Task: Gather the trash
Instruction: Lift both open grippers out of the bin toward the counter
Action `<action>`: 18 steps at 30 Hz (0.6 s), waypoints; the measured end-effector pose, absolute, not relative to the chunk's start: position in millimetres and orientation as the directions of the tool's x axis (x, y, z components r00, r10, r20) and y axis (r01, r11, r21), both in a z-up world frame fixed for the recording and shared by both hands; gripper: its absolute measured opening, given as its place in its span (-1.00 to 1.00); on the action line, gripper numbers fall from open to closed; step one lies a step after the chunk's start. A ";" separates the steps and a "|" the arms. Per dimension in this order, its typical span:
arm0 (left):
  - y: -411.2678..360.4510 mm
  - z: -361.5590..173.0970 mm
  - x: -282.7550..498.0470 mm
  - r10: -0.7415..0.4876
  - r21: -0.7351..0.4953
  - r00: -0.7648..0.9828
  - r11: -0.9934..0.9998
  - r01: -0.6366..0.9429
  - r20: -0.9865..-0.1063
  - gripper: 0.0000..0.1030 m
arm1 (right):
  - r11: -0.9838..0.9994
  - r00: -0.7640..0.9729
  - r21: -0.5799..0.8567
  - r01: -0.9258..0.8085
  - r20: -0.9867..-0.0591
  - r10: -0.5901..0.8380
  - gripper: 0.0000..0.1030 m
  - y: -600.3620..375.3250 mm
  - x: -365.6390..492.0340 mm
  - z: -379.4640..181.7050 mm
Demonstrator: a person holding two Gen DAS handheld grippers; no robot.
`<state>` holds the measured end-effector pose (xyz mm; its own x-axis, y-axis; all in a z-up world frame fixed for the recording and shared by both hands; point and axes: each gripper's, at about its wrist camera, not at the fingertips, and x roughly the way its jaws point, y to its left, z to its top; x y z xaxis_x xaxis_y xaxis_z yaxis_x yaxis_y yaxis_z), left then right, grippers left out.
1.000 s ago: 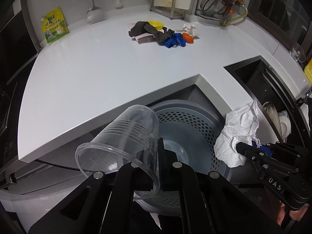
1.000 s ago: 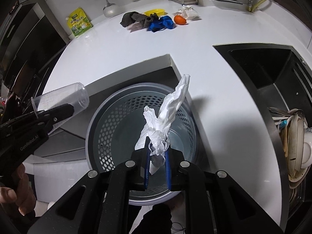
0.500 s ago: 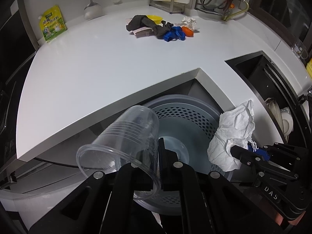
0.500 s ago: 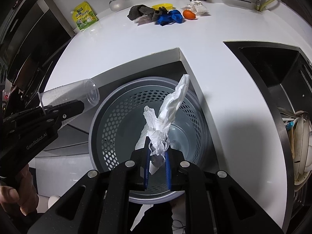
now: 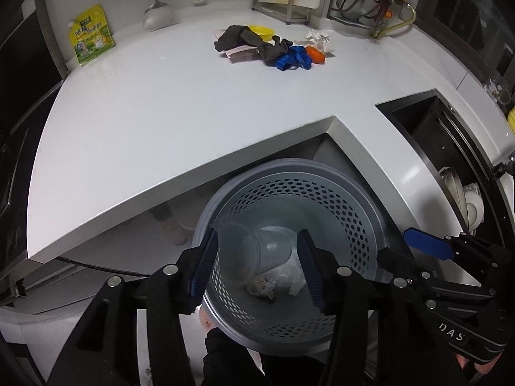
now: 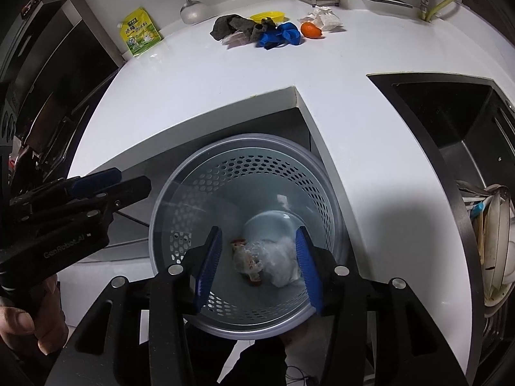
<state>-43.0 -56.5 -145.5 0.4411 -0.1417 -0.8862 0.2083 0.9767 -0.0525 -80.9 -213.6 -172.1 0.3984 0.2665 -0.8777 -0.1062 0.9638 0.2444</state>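
Both grippers are hanging over the bin, jaws apart and empty.

The white counter [image 5: 167, 122] is filling the upper frame, with leftover trash [image 5: 273, 46] sitting at its top centre. Below it, the grey bin [image 5: 360, 206] is holding the clear cup [image 5: 257, 254] and crumpled tissue [image 6: 283, 263]. The left gripper [image 5: 257, 267] and right gripper [image 6: 257, 263] have just been opening, with nothing between their pads.

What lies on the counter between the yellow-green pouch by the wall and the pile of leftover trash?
Only the ladle, hanging at the wall, stands between the pouch and the trash pile; the countertop there is bare, in both wrist views.
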 end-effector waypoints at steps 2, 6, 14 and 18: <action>-55.7 -147.0 -42.9 -0.138 -0.052 0.437 0.978 0.204 -0.889 0.05 | 0.964 0.400 0.245 -0.103 -0.877 0.266 -0.11 -214.8 -81.2 -171.8; -54.7 -148.8 -42.1 -0.135 -0.054 0.431 0.979 0.196 -0.892 0.06 | 0.963 0.398 0.252 -0.095 -0.877 0.268 -0.11 -216.8 -81.2 -172.2; -50.4 -143.3 -43.3 -0.126 -0.049 0.448 0.982 0.181 -0.885 0.12 | 0.962 0.405 0.253 -0.104 -0.872 0.274 -0.11 -216.6 -80.9 -168.4; -48.8 -140.1 -43.9 -0.125 -0.051 0.455 0.984 0.171 -0.882 0.12 | 0.962 0.409 0.250 -0.113 -0.870 0.275 -0.11 -216.0 -82.0 -165.6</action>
<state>-43.9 -48.8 -140.1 0.4547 -0.1250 -0.8818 0.1711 0.9839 -0.0513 -82.0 -216.0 -165.6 0.4089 0.2747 -0.8703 -0.1134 0.9615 0.2502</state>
